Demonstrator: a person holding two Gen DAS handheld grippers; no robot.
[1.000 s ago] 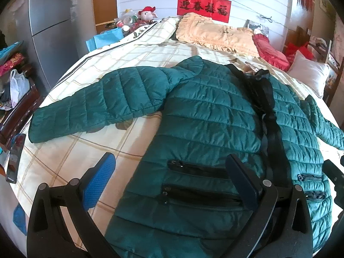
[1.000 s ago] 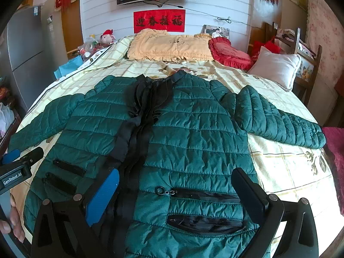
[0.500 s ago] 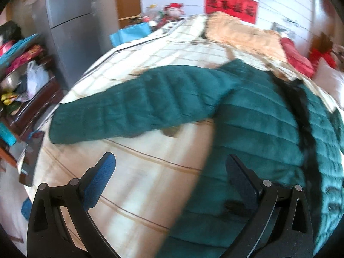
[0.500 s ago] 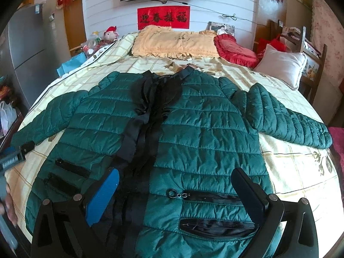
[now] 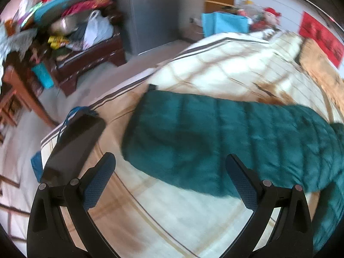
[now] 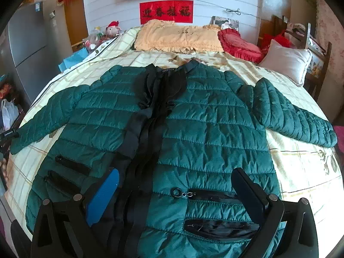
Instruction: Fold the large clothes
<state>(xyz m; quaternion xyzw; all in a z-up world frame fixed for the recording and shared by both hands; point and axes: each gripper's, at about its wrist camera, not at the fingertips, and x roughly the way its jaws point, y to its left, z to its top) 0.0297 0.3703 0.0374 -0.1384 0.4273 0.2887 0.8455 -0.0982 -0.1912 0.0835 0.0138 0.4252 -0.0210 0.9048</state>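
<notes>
The green puffer jacket (image 6: 193,129) is spread flat on the bed (image 6: 301,167), both sleeves out; no fold is made. Both the left gripper (image 5: 169,182) and right gripper (image 6: 176,195) are held with jaws open, empty.

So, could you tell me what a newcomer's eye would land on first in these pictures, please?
The big green quilted jacket dominates: it lies front-up across the checked bedspread with both sleeves spread wide and a black strip down its middle. In the left wrist view one sleeve fills the frame just beyond the open left gripper. Behind the bed, the red banner on the white wall stands out.
</notes>
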